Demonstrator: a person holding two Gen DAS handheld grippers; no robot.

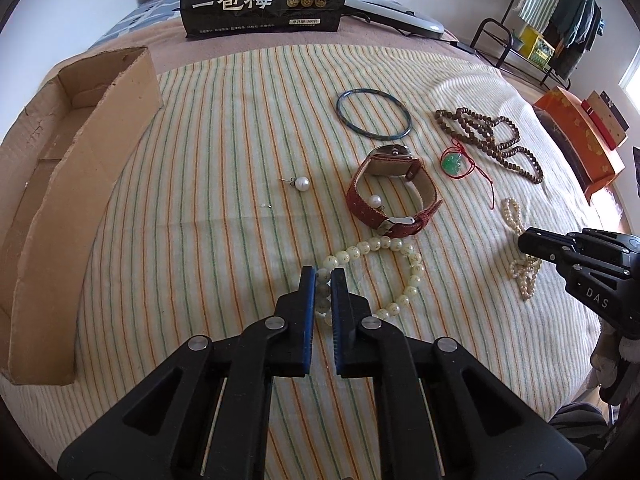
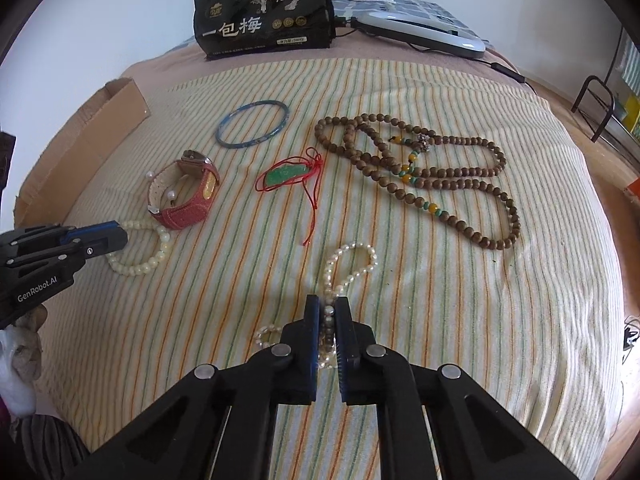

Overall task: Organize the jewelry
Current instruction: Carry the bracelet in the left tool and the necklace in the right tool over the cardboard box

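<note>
Both grippers are clamped on beads: our left gripper [image 1: 323,276], low centre of its own view, pinches the pale cream round-bead bracelet [image 1: 384,272], and our right gripper [image 2: 327,306], low centre of its view, pinches the small white pearl strand [image 2: 348,264]. Each piece lies on the striped towel [image 1: 220,140], held at one small section only.

We judge the main risk to be dragging. The cream bracelet's far end lies just beside the red leather-strap watch [image 1: 394,196], so a lift may tug the watch and roll off the loose pearl [image 1: 375,200] resting on its strap. The pearl strand is looped and doubled, so it could slip from the pads or swing towards the trailing red cord of the green jade pendant [image 2: 286,175] nearby.

Our one container, the long brown cardboard tray [image 1: 72,184] at the left of the left view, shows bare compartments; its near end is hidden. The white pearl stud earring [image 1: 301,182] lies mid-frame, between tray and watch.
</note>
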